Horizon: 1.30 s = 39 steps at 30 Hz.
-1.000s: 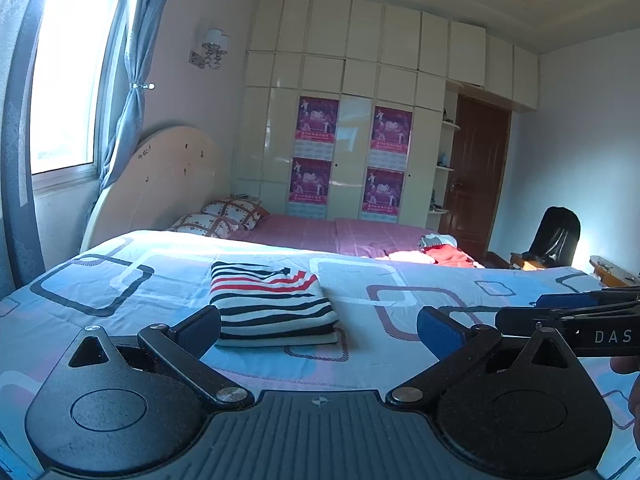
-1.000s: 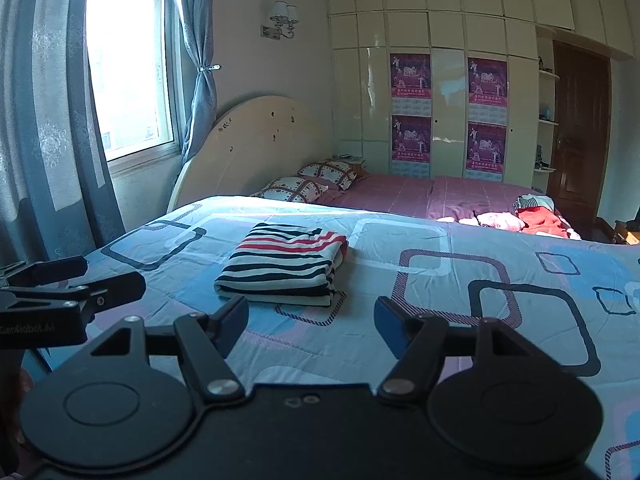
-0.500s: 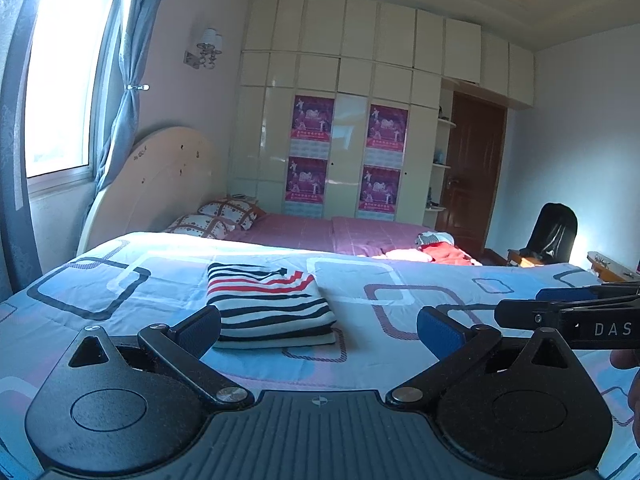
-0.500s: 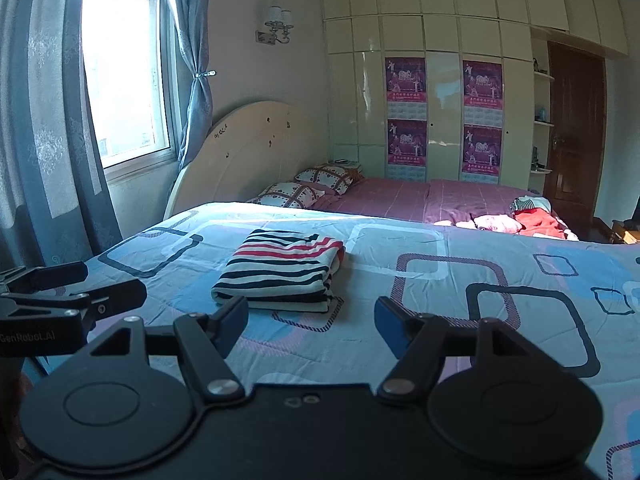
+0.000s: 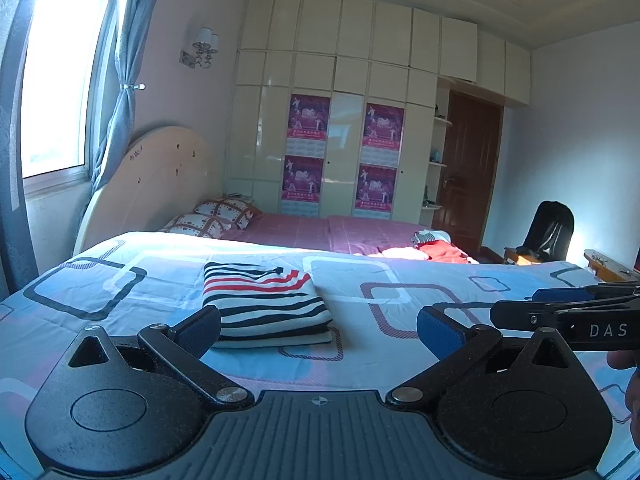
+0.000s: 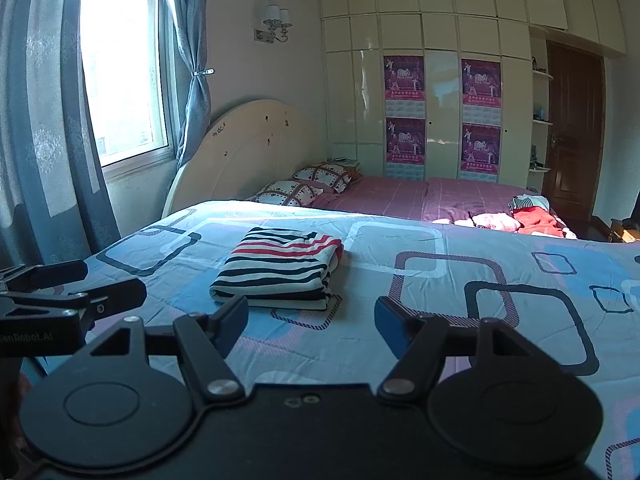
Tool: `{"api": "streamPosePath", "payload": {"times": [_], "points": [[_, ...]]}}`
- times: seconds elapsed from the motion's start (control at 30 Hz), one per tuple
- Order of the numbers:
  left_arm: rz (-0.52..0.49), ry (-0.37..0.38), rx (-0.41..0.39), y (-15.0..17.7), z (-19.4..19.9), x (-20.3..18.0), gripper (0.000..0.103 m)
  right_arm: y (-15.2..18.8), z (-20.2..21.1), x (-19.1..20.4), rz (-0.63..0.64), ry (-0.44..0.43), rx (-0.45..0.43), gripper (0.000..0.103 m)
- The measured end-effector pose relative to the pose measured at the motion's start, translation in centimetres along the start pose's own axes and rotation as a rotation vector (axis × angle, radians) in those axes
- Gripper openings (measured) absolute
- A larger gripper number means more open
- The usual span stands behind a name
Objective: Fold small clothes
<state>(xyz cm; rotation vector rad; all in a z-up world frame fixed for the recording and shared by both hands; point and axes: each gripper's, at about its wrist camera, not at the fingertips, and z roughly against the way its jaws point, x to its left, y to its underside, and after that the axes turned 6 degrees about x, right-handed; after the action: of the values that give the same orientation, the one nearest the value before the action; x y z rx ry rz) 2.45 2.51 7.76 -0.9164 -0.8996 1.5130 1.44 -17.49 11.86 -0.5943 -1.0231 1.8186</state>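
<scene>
A folded garment with black, white and red stripes (image 5: 266,304) (image 6: 280,272) lies flat on the blue patterned quilt (image 5: 400,280) (image 6: 440,264). My left gripper (image 5: 318,328) hovers just short of its near edge, open, with nothing between its blue pads. My right gripper (image 6: 310,322) is held to the right of the left one, also open and holding nothing, the garment ahead and slightly left of it. Each gripper appears at the edge of the other's view: the right gripper (image 5: 568,312) and the left gripper (image 6: 60,292).
A small heap of red, pink and striped clothes (image 5: 434,246) (image 6: 524,218) lies on the pink sheet at the far right. Two checked pillows (image 6: 308,184) rest by the headboard. A dark chair (image 5: 550,232) stands near the door.
</scene>
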Motion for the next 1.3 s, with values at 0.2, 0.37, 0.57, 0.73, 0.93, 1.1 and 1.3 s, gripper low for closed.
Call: {"api": "streamPosePath", "payload": {"times": [0.2, 0.37, 0.57, 0.73, 0.93, 1.1, 1.3], "points": [[-0.001, 0.002, 0.002, 0.1, -0.1, 0.0, 0.103, 0.0, 0.0, 0.0, 0.001, -0.001, 0.000, 0.069], [-0.001, 0.004, 0.005, 0.1, -0.2, -0.1, 0.103, 0.1, 0.0, 0.1, 0.000, -0.002, 0.002, 0.069], [-0.002, 0.002, 0.006, 0.1, -0.3, -0.2, 0.103, 0.2, -0.1, -0.1, -0.004, -0.003, 0.005, 0.069], [-0.008, 0.002, 0.007, 0.1, -0.5, -0.4, 0.103, 0.2, -0.2, -0.4, -0.006, -0.004, 0.001, 0.069], [-0.015, 0.004, 0.010, 0.1, -0.6, -0.7, 0.103, 0.3, -0.3, -0.7, -0.009, -0.007, 0.005, 0.069], [-0.014, 0.005, 0.016, 0.2, -0.8, -0.8, 0.103, 0.3, -0.3, -1.0, -0.010, -0.012, 0.006, 0.069], [-0.013, 0.005, 0.013, 0.1, -0.9, -0.9, 0.103, 0.3, -0.4, -1.0, -0.011, -0.011, 0.006, 0.069]]}}
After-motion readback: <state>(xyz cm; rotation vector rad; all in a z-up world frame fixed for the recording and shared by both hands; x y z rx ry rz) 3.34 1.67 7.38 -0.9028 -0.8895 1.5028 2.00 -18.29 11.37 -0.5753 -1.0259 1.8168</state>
